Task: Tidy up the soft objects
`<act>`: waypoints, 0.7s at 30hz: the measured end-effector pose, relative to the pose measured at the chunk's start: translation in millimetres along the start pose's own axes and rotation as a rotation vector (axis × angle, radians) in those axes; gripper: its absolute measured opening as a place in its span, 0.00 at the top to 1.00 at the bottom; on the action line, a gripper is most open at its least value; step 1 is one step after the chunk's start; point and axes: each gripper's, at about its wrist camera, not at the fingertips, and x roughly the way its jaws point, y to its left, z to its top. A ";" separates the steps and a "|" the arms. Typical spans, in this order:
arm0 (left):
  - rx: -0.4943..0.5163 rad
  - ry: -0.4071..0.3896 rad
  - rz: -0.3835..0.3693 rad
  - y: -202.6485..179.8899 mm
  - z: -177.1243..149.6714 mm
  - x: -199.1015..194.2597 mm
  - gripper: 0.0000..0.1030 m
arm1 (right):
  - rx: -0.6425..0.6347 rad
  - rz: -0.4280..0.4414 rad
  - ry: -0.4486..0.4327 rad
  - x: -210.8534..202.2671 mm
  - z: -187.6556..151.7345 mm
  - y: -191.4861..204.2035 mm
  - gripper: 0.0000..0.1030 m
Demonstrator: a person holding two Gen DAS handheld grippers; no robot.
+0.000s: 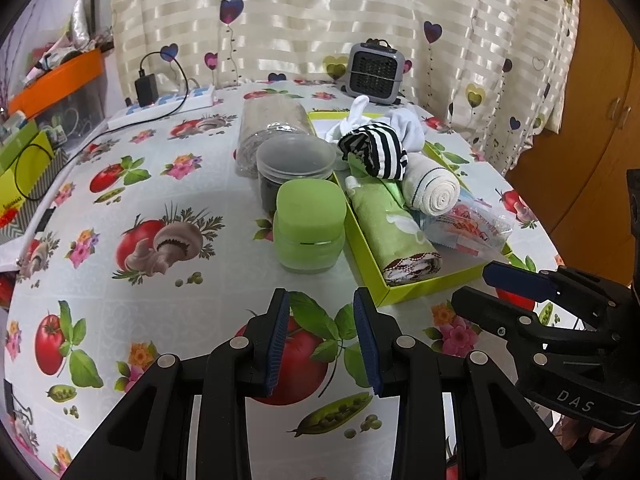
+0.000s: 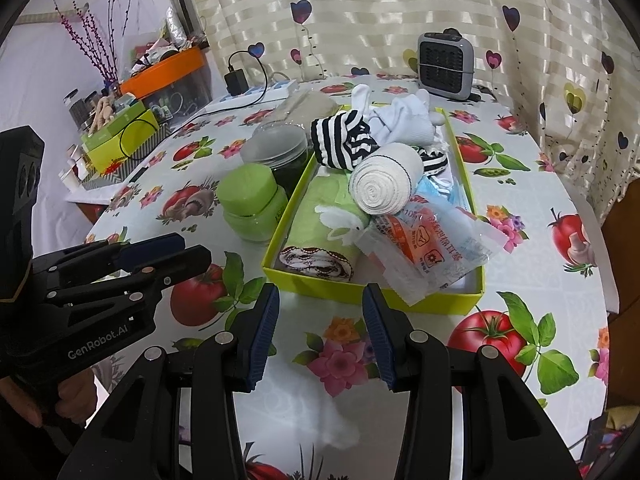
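Observation:
A yellow-green box (image 2: pixel 372 294) (image 1: pixel 420 286) on the table holds soft things: a rolled green towel (image 2: pixel 324 220) (image 1: pixel 392 232), a white bandage roll (image 2: pixel 384 184) (image 1: pixel 432 192), a black-and-white striped sock (image 2: pixel 340 140) (image 1: pixel 376 152), white socks (image 2: pixel 404 120) (image 1: pixel 404 124) and a plastic packet (image 2: pixel 428 248) (image 1: pixel 476 228). My left gripper (image 1: pixel 322 312) is open and empty, just in front of the box's near left corner; it also shows in the right wrist view (image 2: pixel 192 250). My right gripper (image 2: pixel 320 308) is open and empty before the box's near wall; it also shows in the left wrist view (image 1: pixel 472 284).
A green-lidded jar (image 1: pixel 310 228) (image 2: pixel 252 204), a clear-lidded jar (image 1: pixel 294 164) (image 2: pixel 280 148) and a lying plastic container (image 1: pixel 272 124) stand left of the box. A grey heater (image 1: pixel 374 72) (image 2: pixel 444 66), a power strip with charger (image 1: pixel 160 98) and side boxes (image 1: pixel 24 168) stand behind and left.

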 end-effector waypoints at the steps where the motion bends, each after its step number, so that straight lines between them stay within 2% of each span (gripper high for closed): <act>1: 0.003 0.000 0.005 -0.3 -0.2 -0.2 0.69 | -0.001 0.000 0.002 0.6 -0.6 0.3 0.57; 21: 0.004 0.019 0.003 -2.7 0.1 1.3 0.69 | -0.002 0.005 0.011 2.8 -1.5 -0.4 0.57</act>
